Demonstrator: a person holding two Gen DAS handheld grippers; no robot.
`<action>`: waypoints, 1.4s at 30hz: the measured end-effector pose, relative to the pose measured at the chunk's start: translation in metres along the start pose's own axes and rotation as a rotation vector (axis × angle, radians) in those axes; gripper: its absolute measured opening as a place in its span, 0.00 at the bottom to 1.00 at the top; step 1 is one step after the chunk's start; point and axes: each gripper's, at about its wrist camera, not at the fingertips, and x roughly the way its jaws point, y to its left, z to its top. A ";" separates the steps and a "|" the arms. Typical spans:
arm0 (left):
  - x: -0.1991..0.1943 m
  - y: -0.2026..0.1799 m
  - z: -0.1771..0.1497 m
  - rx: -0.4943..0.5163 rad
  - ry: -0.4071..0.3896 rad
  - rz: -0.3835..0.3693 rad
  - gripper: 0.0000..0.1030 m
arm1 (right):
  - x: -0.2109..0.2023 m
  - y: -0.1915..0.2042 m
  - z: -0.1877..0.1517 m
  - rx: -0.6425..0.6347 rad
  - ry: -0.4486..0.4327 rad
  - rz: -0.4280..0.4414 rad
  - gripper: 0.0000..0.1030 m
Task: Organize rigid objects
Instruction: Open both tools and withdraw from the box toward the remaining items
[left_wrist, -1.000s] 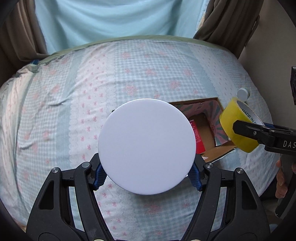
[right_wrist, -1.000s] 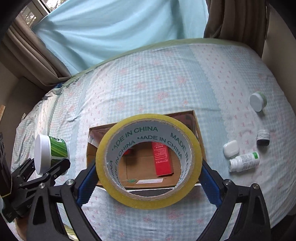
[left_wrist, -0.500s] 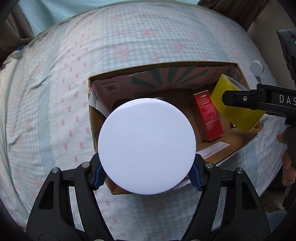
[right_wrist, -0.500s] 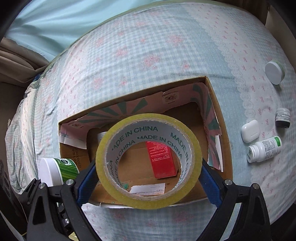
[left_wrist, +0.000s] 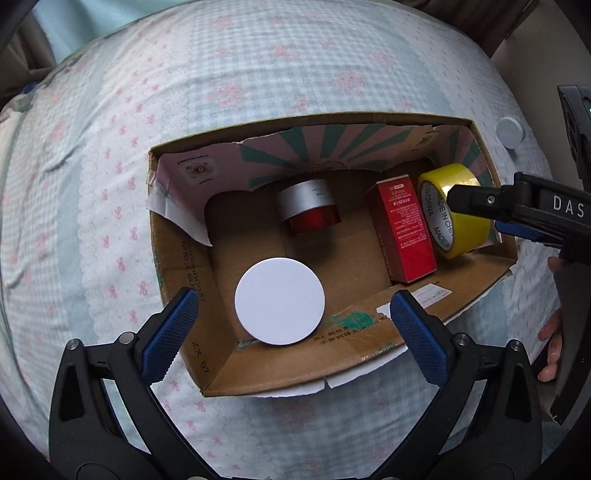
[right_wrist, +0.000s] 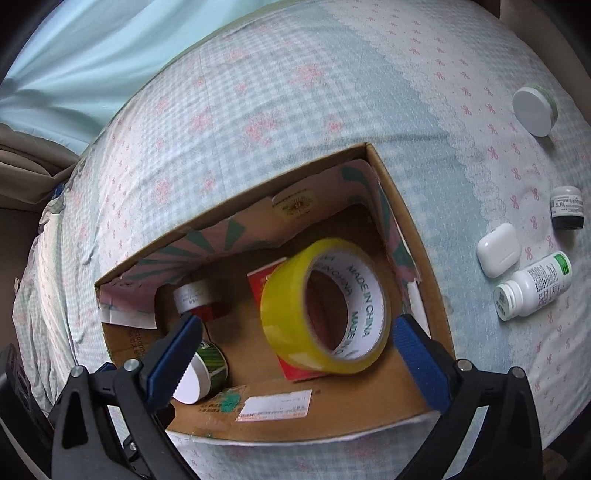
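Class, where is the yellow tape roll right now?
In both wrist views, the yellow tape roll sits inside the cardboard box, at its right end, beside the red carton.

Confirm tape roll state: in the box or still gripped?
In the box, released. The yellow tape roll sits tilted against the red carton inside the cardboard box; the right gripper jaws stand open, clear of it.

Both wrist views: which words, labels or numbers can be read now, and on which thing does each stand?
"MADE IN CHINA": inner core of the yellow tape roll.
"DAS", cut off: right gripper.
"ZX 07": wall of the cardboard box.
Red box, white bottle, dark jar: print too small to read.
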 end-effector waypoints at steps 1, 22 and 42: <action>-0.002 0.001 -0.002 -0.010 -0.001 -0.003 1.00 | 0.001 -0.002 -0.002 0.000 0.011 -0.002 1.00; -0.094 -0.017 -0.033 0.007 -0.129 0.020 1.00 | -0.082 0.013 -0.047 -0.104 -0.080 -0.042 1.00; -0.161 -0.125 -0.054 0.033 -0.213 -0.045 1.00 | -0.221 -0.124 -0.080 0.061 -0.205 -0.170 1.00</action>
